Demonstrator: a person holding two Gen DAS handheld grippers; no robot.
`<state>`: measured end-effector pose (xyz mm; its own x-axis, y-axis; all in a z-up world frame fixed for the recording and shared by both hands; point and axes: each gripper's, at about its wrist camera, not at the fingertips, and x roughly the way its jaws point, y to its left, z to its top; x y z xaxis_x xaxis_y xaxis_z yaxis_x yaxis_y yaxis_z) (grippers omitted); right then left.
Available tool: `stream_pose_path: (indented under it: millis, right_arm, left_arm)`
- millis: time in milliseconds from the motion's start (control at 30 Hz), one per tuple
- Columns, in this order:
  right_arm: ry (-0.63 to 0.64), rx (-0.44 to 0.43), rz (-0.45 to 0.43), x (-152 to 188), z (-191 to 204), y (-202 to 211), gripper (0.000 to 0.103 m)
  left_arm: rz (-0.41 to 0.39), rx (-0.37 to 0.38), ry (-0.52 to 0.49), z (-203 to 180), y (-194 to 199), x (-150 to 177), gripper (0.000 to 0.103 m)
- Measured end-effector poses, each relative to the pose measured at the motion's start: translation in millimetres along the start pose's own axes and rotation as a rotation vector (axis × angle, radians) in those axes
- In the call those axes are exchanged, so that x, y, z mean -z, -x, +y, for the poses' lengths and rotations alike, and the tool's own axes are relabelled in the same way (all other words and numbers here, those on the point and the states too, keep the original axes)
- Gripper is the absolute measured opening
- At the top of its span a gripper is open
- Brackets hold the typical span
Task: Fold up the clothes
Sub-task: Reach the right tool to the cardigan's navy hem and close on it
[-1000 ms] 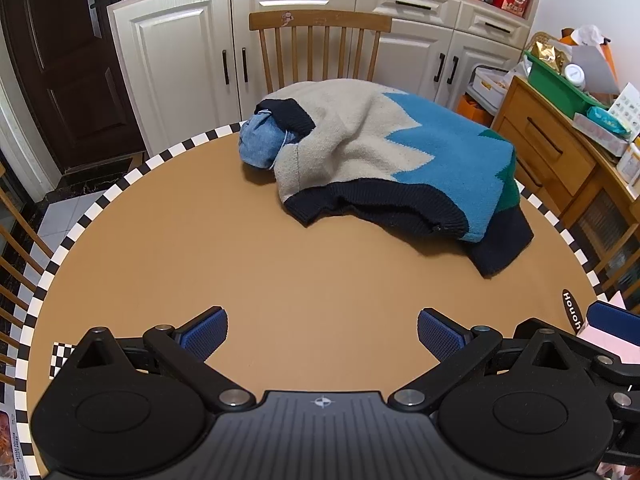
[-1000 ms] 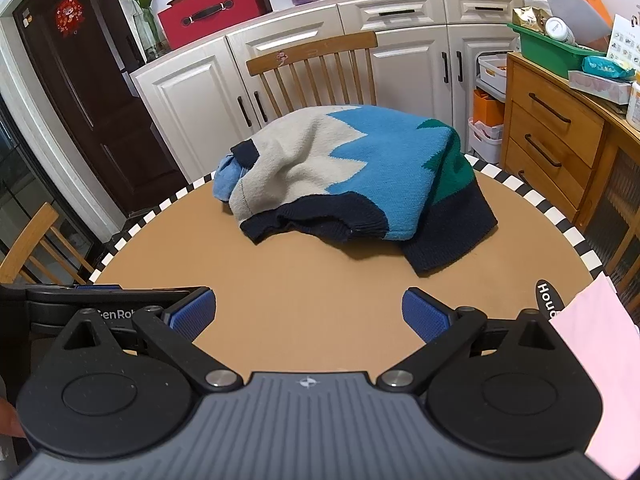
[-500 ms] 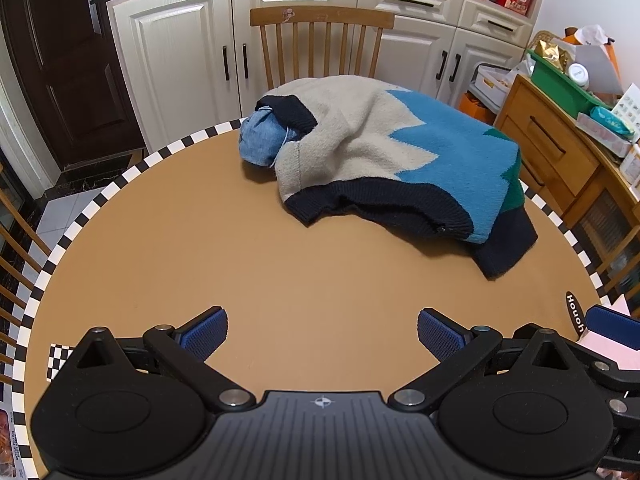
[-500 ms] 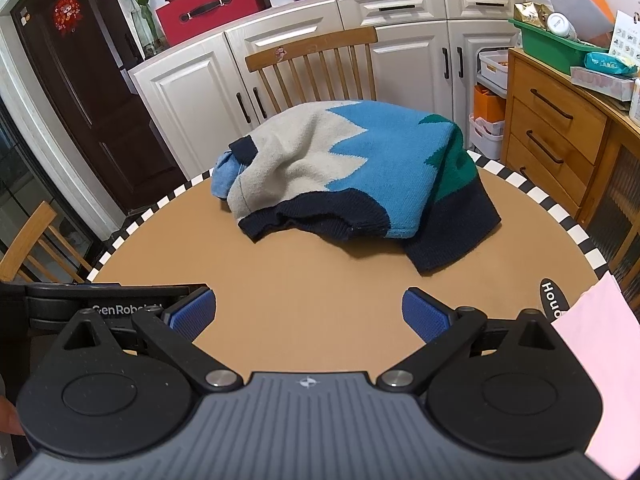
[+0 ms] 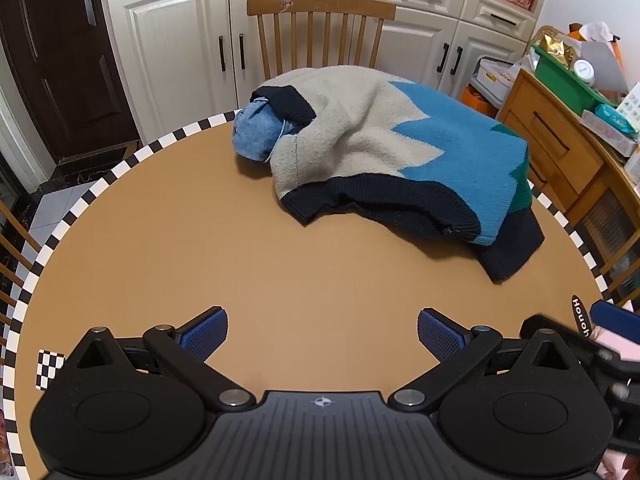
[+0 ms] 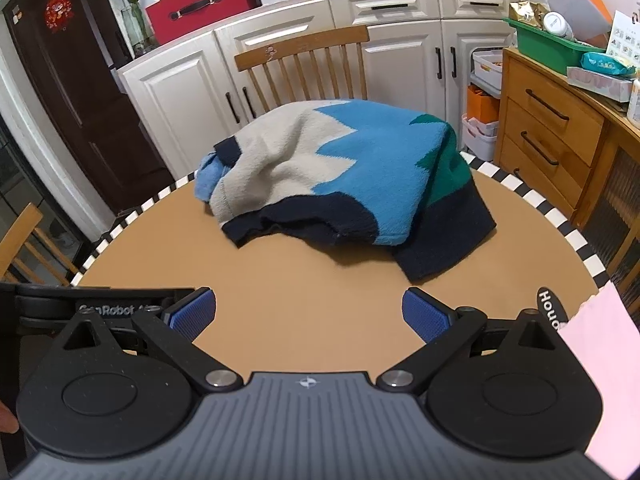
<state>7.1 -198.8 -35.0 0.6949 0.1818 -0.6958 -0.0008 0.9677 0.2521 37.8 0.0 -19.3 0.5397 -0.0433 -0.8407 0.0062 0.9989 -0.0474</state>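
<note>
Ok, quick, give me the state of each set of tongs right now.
Left tongs: open, holding nothing, above bare table, short of the sweater.
Right tongs: open, holding nothing, also short of the sweater.

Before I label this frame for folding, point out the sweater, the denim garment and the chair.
sweater (image 5: 436,148), left wrist view, blue zigzag panel
denim garment (image 5: 256,134), left wrist view, bunched end
chair (image 6: 300,46), right wrist view, top rail

A round brown tabletop (image 5: 168,240) has a checkered rim. Behind its far edge stands a wooden chair (image 5: 320,4) before white cabinets (image 5: 176,40). A wooden dresser (image 6: 552,136) at right carries a green bin (image 6: 548,44).
</note>
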Motion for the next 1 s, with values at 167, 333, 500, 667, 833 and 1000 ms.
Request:
stream_pose_path:
  millis: [167, 333, 500, 667, 833, 1000]
  right_arm:
    - [0.038, 0.019, -0.056, -10, -4, -15, 0.1]
    - [0.264, 0.04, -0.173, -20, 10, -37, 0.081]
    - [0.464, 0.022, -0.126, -34, 35, -88, 0.068]
    - [0.737, 0.056, -0.099, -30, 67, -137, 0.072]
    - [0.954, 0.142, -0.1, -4, 62, -147, 0.078]
    - [1.221, 0.294, -0.045, 30, 39, -166, 0.078]
  left_arm:
    - [0.022, 0.002, 0.014, 4, -17, -6, 0.103]
    - [0.038, 0.026, 0.037, 20, -38, -11, 0.1]
    - [0.016, 0.026, 0.047, 47, -52, -14, 0.092]
    - [-0.038, -0.008, 0.031, 76, -57, -13, 0.077]
    - [-0.025, 0.066, 0.039, 94, -74, -11, 0.065]
    - [0.0, 0.117, 0.06, 98, -94, -10, 0.064]
